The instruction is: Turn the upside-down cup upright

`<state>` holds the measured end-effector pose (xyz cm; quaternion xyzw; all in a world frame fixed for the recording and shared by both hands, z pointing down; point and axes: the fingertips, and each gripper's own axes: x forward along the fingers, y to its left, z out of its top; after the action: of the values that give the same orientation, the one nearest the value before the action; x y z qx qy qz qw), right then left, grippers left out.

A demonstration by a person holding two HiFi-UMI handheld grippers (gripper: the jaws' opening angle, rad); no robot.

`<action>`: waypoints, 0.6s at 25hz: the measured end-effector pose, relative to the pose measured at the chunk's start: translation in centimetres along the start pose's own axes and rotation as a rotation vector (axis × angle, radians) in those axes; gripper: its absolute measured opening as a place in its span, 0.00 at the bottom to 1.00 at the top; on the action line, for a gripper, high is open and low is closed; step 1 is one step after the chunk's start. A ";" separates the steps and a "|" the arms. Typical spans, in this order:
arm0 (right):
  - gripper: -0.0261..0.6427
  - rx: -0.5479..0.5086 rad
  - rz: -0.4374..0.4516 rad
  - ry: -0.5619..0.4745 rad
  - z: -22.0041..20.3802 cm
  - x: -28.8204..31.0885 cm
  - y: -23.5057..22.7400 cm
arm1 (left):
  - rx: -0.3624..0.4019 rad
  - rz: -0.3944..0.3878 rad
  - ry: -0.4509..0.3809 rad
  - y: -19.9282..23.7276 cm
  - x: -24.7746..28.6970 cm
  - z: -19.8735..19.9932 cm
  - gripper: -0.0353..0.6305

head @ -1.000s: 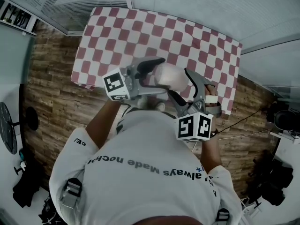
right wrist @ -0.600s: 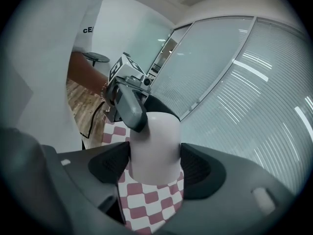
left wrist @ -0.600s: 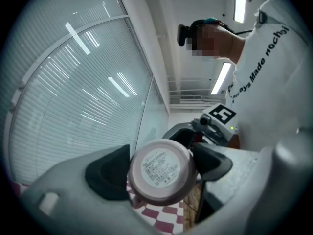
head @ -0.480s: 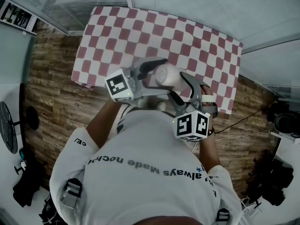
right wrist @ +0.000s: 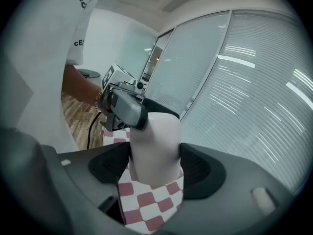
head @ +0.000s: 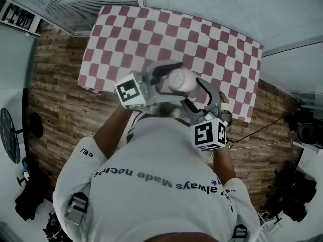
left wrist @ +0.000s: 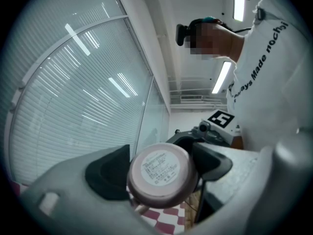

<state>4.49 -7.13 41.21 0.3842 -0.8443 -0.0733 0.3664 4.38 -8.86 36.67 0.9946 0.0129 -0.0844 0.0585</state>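
The pale pink cup is held in the air above the red-and-white checked tabletop, touching nothing but the two grippers. It is gripped by both at once.

The left gripper is clamped across the cup. In the left gripper view the cup is seen end-on between the dark pads, both pressed to its sides. The round labelled base is turned toward that camera.

The right gripper is closed on the same cup from the person's side. Its jaws have just been closing with the cup between them. In the right gripper view the cup's wall is pinched between both pads, and the left gripper is seen on its far end. Checked cloth is seen below the jaws.

The cup's mouth is not shown in any view. The wood floor is seen beside the tabletop.
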 end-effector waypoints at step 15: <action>0.53 0.165 0.007 -0.147 -1.8 1.0 0.2 | 0.010 0.021 0.065 0.2 1.2 -1.2 0.65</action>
<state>5.12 -7.39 43.15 0.4035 -0.8734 -0.0302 0.2710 5.75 -8.93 37.63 0.9972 0.0039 -0.0515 0.0541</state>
